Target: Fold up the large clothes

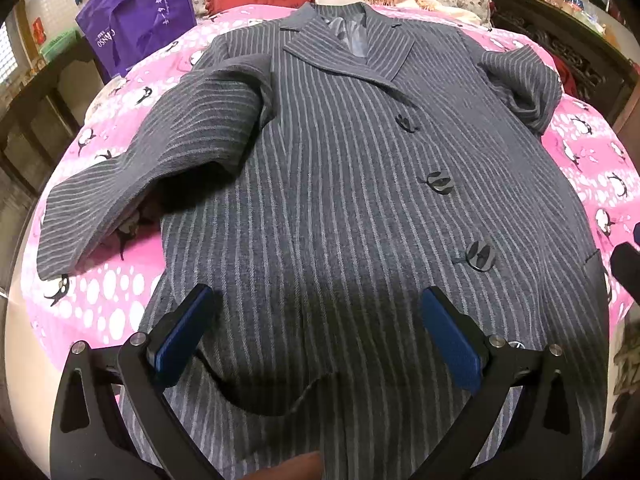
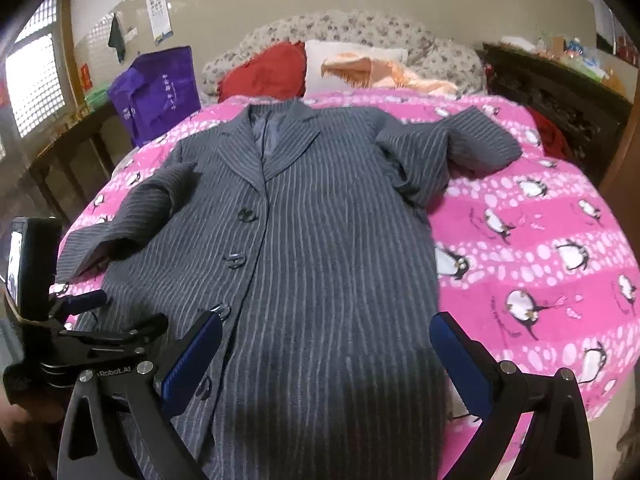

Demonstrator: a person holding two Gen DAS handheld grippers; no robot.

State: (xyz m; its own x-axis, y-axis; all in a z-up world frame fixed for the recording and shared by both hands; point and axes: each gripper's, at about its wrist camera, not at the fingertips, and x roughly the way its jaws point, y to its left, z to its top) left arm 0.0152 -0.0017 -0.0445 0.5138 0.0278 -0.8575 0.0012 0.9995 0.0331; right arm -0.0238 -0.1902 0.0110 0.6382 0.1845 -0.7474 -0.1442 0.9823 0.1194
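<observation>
Pink penguin bedspread (image 2: 540,216) carries the striped coat (image 1: 340,184), spread flat and buttoned, both sleeves out. My left hand-held gripper (image 1: 316,320) and right hand-held gripper (image 2: 326,344) hover spread wide and empty over its hem. I judge no fold begun.

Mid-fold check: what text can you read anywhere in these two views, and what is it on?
"Robot_AI": left gripper, seen in the right wrist view; first letters cut off.
"CANSO": purple bag, sideways; the white characters beside it are too blurred to read.
Wall calendar: too small to read.
Striped coat: no text.
</observation>
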